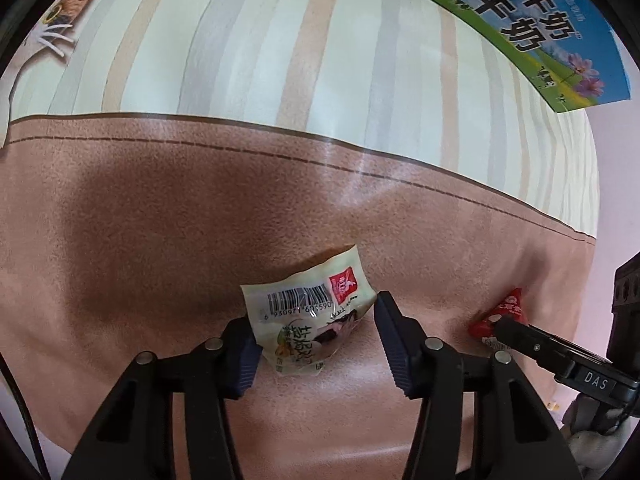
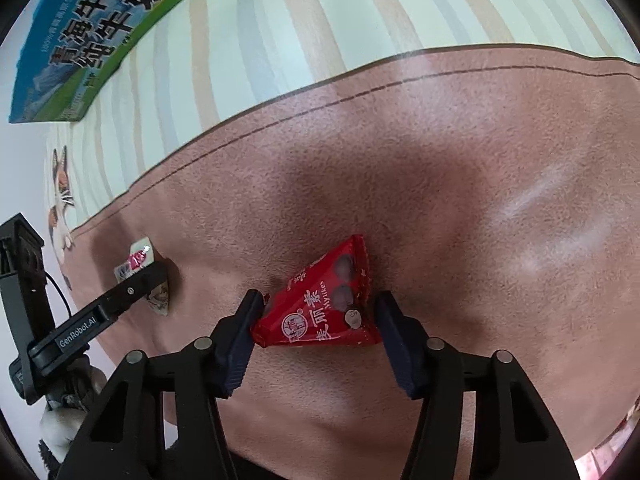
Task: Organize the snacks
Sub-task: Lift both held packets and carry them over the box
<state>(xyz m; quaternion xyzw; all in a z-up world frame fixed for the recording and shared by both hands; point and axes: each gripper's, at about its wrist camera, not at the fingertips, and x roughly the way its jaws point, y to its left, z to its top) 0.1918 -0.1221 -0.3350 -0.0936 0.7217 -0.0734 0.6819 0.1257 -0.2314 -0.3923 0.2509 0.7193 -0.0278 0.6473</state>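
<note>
A pale snack packet [image 1: 308,316] with a barcode lies on the brown mat between the open fingers of my left gripper [image 1: 316,330]; the left pad touches its edge, the right pad stands at its corner. A red triangular Mylikes packet [image 2: 324,308] lies between the open fingers of my right gripper [image 2: 318,316], the left pad touching its corner. The red packet also shows in the left wrist view [image 1: 500,314], partly behind the right gripper's finger. The pale packet shows in the right wrist view [image 2: 140,266], partly under the left gripper's finger.
The brown mat [image 1: 160,240] borders a striped cloth [image 1: 280,40]. A blue and green milk carton box [image 1: 540,20] lies at the far edge, also seen in the right wrist view [image 2: 80,40]. A cat print [image 2: 60,200] marks the cloth's edge.
</note>
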